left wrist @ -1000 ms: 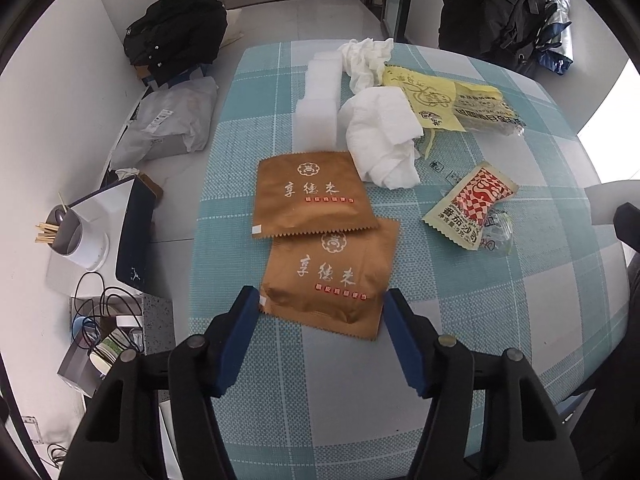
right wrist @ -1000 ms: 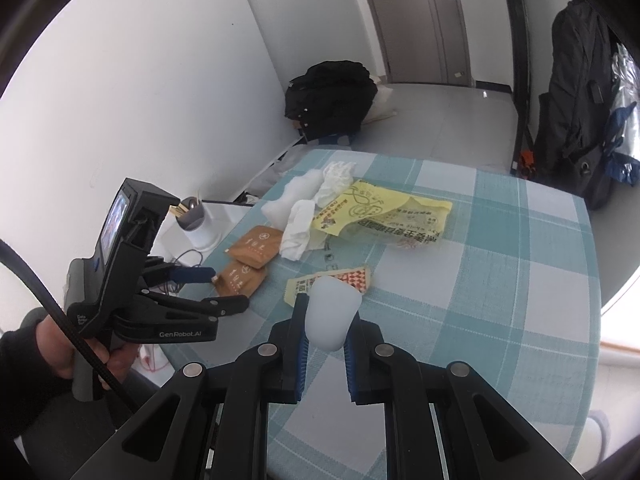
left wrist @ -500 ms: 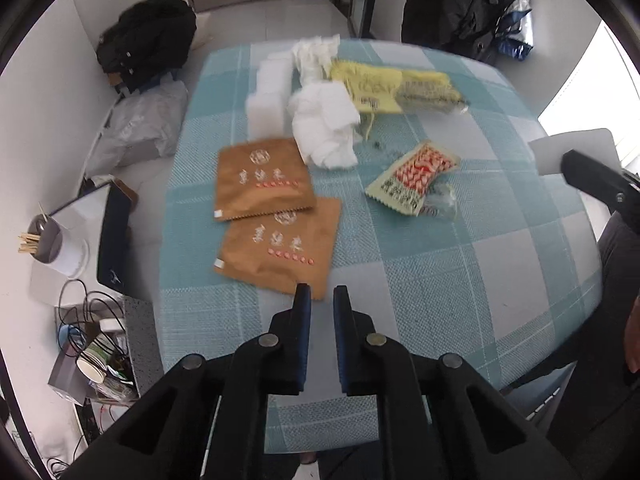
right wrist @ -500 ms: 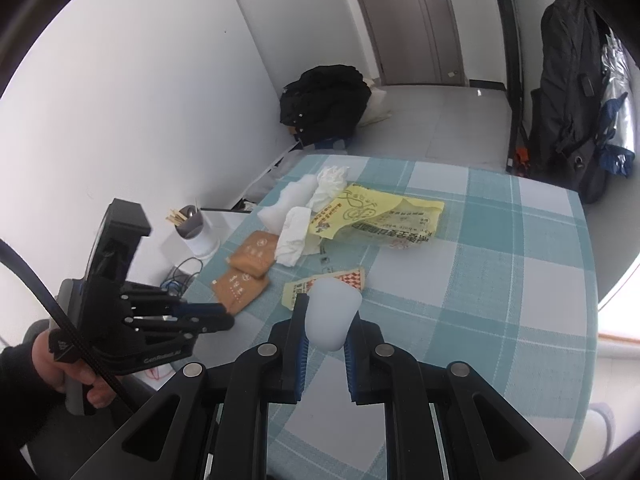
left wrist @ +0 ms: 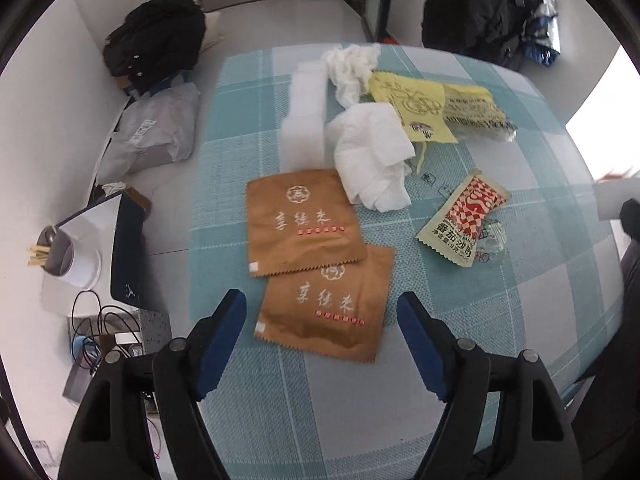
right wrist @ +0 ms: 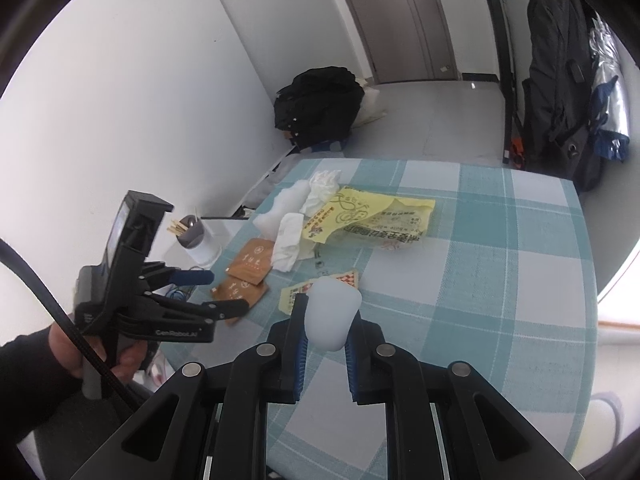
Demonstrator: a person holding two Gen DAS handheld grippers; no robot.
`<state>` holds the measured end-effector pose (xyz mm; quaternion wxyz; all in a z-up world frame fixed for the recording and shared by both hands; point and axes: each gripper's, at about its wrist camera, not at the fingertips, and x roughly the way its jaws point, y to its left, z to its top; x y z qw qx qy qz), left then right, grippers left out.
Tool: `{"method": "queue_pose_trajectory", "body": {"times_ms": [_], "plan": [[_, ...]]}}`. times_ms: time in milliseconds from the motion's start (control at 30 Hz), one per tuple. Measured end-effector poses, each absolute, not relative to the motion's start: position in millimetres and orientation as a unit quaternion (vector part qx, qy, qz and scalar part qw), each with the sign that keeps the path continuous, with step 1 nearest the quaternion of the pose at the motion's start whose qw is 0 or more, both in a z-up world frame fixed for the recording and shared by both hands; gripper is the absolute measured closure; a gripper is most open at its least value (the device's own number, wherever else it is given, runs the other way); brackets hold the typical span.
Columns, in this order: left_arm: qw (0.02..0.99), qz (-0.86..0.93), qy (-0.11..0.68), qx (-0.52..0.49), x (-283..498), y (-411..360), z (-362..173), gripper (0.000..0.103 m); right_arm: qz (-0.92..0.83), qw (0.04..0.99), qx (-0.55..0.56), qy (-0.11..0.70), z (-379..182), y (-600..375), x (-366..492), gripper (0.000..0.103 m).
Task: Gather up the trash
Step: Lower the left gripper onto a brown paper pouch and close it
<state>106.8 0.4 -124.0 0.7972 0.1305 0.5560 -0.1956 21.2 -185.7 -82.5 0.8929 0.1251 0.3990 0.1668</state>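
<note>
Since half a second ago, the left claw [left wrist: 320, 320] has just opened wide again; nothing is gripped. It hangs over the near brown packet [left wrist: 326, 306] on the bench [left wrist: 540, 320], probably to grab it. Beyond that packet lie tissues [left wrist: 370, 156]. Off to its right, the right claw [right wrist: 325, 344] squeezes a white cup [right wrist: 331, 314], likely for trash.

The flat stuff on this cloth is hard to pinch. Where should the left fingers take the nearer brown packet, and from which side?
Take the nearer brown packet by its near serrated edge, coming from above and from the table's near side. It lies flat and its far edge is tucked under the other brown packet, so only the near edge is free. The left gripper, just opened, already straddles it.
</note>
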Motion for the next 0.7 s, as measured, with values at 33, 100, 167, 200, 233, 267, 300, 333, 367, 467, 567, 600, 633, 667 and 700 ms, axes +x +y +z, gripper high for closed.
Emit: {"method": "queue_pose_trajectory", "body": {"times_ms": [33,100,167,200,233,267,300,333,367,467,567,600,633,667,700], "plan": [[0.791,-0.200,0.562,0.137,108.2,-0.1,-126.6,0.028,0.167,0.893,0.127,0.399,-82.6,-186.4,21.5,0.088],[0.784,-0.214,0.558,0.165,107.1,-5.8,-126.7,0.026,0.166,0.893,0.130,0.397,-81.8,-187.4,21.7,0.087],[0.773,-0.228,0.568,0.170,111.1,-4.6,-126.3,0.026,0.166,0.893,0.133,0.396,-81.4,-188.5,21.7,0.087],[0.767,-0.232,0.572,0.174,113.3,-5.5,-126.4,0.026,0.165,0.893,0.135,0.397,-81.5,-189.1,22.1,0.087],[0.760,-0.236,0.576,0.184,114.4,-7.3,-126.7,0.026,0.165,0.892,0.137,0.397,-81.4,-189.8,22.7,0.087],[0.755,-0.240,0.579,0.191,115.3,-8.6,-126.6,0.027,0.165,0.892,0.138,0.398,-81.7,-190.2,23.0,0.087],[0.751,-0.242,0.583,0.192,116.0,-8.8,-126.1,0.030,0.165,0.891,0.140,0.399,-81.9,-190.3,23.4,0.087],[0.748,-0.244,0.586,0.194,115.7,-9.2,-125.9,0.031,0.165,0.891,0.141,0.399,-82.0,-190.4,23.7,0.087],[0.746,-0.244,0.587,0.197,114.7,-9.4,-125.9,0.034,0.166,0.891,0.141,0.399,-81.9,-190.7,23.5,0.087],[0.745,-0.242,0.589,0.196,110.5,-11.4,-125.4,0.043,0.165,0.891,0.145,0.397,-80.7,-192.6,22.8,0.087],[0.741,-0.244,0.592,0.203,102.5,-16.5,-126.1,0.045,0.165,0.891,0.152,0.394,-78.5,-195.1,22.0,0.087],[0.741,-0.246,0.591,0.204,100.9,-17.6,-125.4,0.047,0.166,0.891,0.154,0.393,-78.0,-195.3,21.7,0.087],[0.739,-0.247,0.594,0.202,98.2,-18.0,-125.0,0.048,0.166,0.891,0.154,0.392,-77.4,-195.4,21.7,0.087],[0.738,-0.247,0.594,0.202,96.0,-18.4,-123.5,0.049,0.166,0.892,0.154,0.392,-77.0,-195.4,21.6,0.087],[0.738,-0.247,0.594,0.202,93.2,-18.7,-123.2,0.049,0.165,0.892,0.155,0.391,-76.4,-195.5,21.2,0.087]]}}
